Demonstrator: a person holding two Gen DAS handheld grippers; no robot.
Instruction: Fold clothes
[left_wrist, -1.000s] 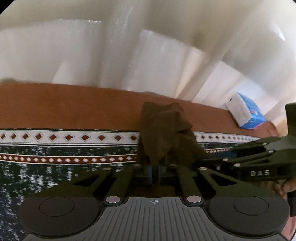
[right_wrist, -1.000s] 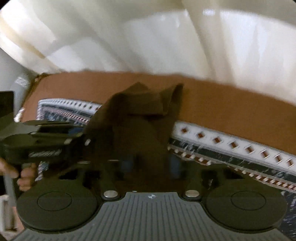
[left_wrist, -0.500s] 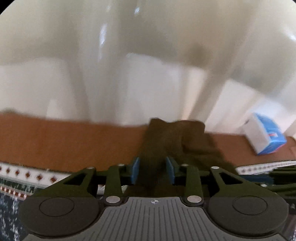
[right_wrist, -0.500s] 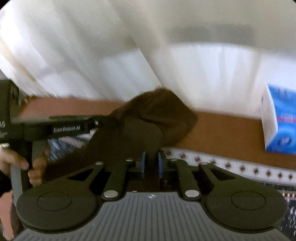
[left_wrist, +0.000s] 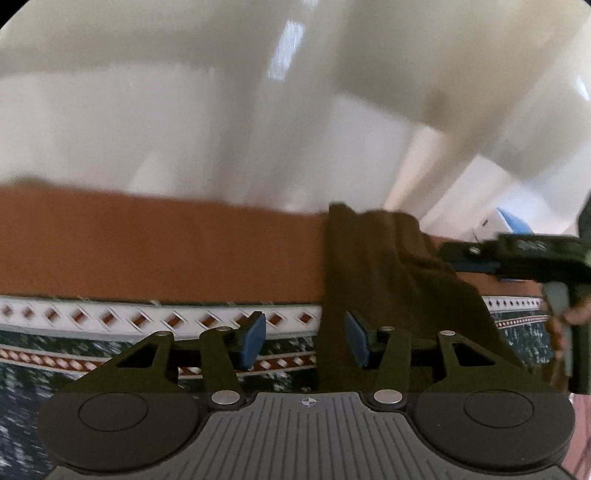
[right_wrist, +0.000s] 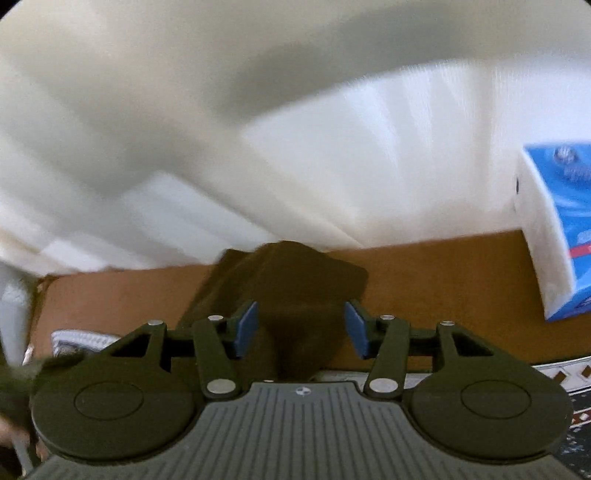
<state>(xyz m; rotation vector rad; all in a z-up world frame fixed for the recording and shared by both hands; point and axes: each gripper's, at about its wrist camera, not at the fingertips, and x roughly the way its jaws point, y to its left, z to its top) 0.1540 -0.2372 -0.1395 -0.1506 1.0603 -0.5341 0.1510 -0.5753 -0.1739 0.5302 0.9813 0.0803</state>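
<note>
**Watching a loose garment**

Bunched near the patterned cloth's (left_wrist: 155, 317) orange band, the brown garment (left_wrist: 373, 266) lay between wide-spread left gripper (left_wrist: 306, 341) and right gripper (right_wrist: 301, 328) pads. Neither held it, so I feared it slumping out of shape.

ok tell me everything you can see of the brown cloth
The brown cloth is dark, soft and matte, bunched into loose folds rather than flat. It lies on the patterned table cover, running back over its orange part. Both the left gripper and right gripper stand open around it, not pinching.
</note>
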